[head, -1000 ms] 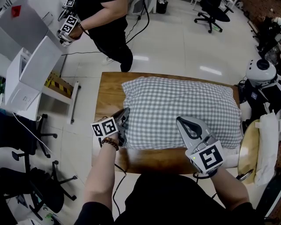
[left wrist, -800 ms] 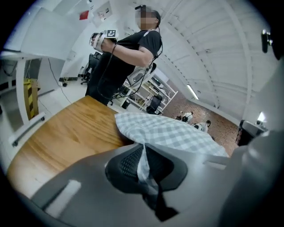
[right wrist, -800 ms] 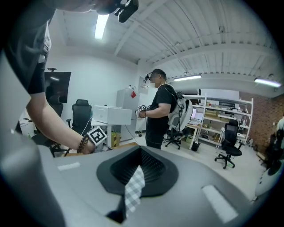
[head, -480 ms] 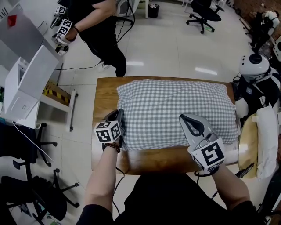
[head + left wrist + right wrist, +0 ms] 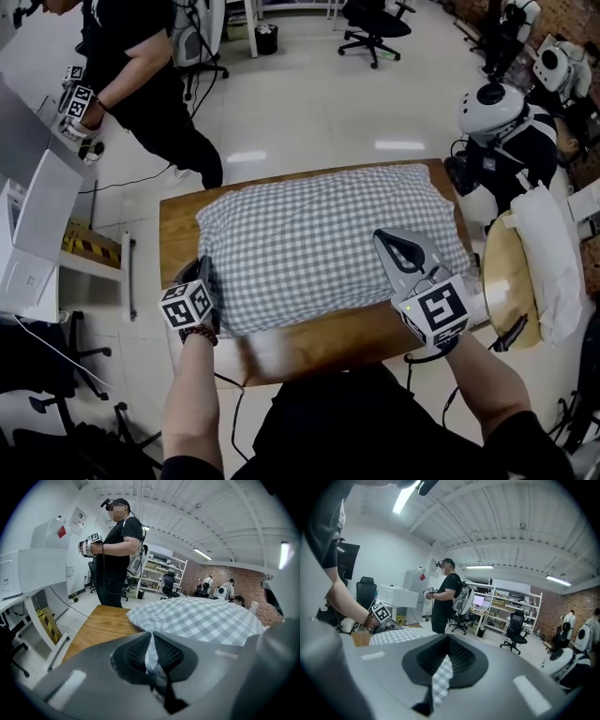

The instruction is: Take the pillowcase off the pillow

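A pillow in a grey-and-white checked pillowcase (image 5: 319,244) lies across the wooden table (image 5: 309,345). My left gripper (image 5: 203,274) is at the pillow's near left corner, shut on a thin fold of the checked cloth (image 5: 151,656). My right gripper (image 5: 392,242) sits over the near right part of the pillow, also shut. A strip of the same cloth (image 5: 440,679) is pinched between its jaws. In the right gripper view the pillow (image 5: 396,635) lies low at the left, and the left gripper's marker cube (image 5: 380,612) shows beyond it.
A person in black (image 5: 141,66) stands past the table's far left corner with grippers in hand. White cabinets (image 5: 28,234) stand at the left. A white robot (image 5: 497,108) and a round tan seat with a white bag (image 5: 530,272) stand at the right.
The head view has swung, so the table and pillow sit further left in the picture. Both grippers keep their hold on the cloth at the pillow's near edge.
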The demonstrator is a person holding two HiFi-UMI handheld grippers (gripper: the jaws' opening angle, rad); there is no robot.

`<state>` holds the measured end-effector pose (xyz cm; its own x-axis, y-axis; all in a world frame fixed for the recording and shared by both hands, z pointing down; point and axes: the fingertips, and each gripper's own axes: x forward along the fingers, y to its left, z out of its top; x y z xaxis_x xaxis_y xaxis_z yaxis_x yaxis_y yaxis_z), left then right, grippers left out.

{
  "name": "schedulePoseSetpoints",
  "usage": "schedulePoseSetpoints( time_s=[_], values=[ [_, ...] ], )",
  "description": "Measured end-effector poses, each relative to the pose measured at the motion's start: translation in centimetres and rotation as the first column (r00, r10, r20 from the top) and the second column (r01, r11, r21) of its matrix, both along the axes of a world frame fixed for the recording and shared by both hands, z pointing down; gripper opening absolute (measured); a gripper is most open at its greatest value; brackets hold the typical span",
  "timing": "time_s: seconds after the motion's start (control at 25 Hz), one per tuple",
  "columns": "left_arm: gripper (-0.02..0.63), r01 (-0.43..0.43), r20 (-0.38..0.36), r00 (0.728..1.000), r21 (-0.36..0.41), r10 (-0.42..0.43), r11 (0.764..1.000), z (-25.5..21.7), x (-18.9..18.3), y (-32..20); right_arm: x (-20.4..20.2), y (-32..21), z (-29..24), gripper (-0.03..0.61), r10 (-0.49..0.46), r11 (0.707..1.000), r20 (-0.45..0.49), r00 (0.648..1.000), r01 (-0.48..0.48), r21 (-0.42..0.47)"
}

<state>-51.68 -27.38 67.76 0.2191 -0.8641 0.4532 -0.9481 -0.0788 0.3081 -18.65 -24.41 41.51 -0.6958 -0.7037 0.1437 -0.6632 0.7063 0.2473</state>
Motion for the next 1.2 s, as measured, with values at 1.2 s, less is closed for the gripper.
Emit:
schedulePoseSetpoints(
  time_s=[1.2],
  values=[
    [0.007,0.161,0.179,0.975,-0.144,-0.135,0.976,-1.9,4.8,-5.0,33.9,-16.9,11.3,0.002,0.278,0.925,-0.131,0.951,-0.302,-0.228]
  ],
)
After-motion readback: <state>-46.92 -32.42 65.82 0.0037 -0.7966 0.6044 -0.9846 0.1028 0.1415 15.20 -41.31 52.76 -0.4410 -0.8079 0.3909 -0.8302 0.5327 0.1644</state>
